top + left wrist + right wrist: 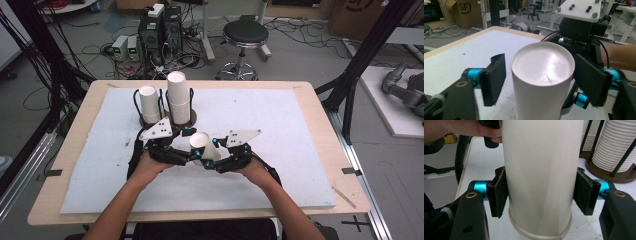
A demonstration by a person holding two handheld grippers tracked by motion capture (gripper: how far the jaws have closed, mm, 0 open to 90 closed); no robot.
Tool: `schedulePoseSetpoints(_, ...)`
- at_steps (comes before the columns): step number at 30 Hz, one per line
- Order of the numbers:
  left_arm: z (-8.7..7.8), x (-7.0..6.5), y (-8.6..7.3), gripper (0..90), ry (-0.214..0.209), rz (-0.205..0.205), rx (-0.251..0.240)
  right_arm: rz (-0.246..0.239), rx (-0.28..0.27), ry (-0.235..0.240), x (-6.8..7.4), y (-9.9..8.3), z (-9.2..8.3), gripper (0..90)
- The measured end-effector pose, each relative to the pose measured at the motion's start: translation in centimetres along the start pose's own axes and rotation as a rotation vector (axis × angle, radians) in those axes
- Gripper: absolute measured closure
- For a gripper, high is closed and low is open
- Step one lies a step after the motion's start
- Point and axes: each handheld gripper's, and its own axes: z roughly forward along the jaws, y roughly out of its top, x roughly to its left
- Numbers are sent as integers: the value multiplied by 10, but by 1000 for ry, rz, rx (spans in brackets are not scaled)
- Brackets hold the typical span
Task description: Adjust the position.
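Jaws of the right gripper [540, 195] press both sides of a white paper cup [205, 148], clamping it above the white foam-covered tabletop [280, 115]. Opposite, the left gripper [540, 80] frames the cup's closed base, its jaws spread wider than the cup, a gap showing on one side. Behind them two stacks of white paper cups [178, 97] stand in a dark wire-and-wood holder [192, 119].

Cup [204, 146] between 2 hand-held grippers, cup stacks [178, 97] behind.
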Motion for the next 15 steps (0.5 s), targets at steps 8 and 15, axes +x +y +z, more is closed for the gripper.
schedulePoseSetpoints(8, 3, 2, -2, 230, -50, -13, 14, -40, 14, 24, 2, 2, 0, 368)
schedulePoseSetpoints(15, 5, 2, -3, 357, -136, 9, 36, -58, 36, 79, 2, 1, 1, 377)
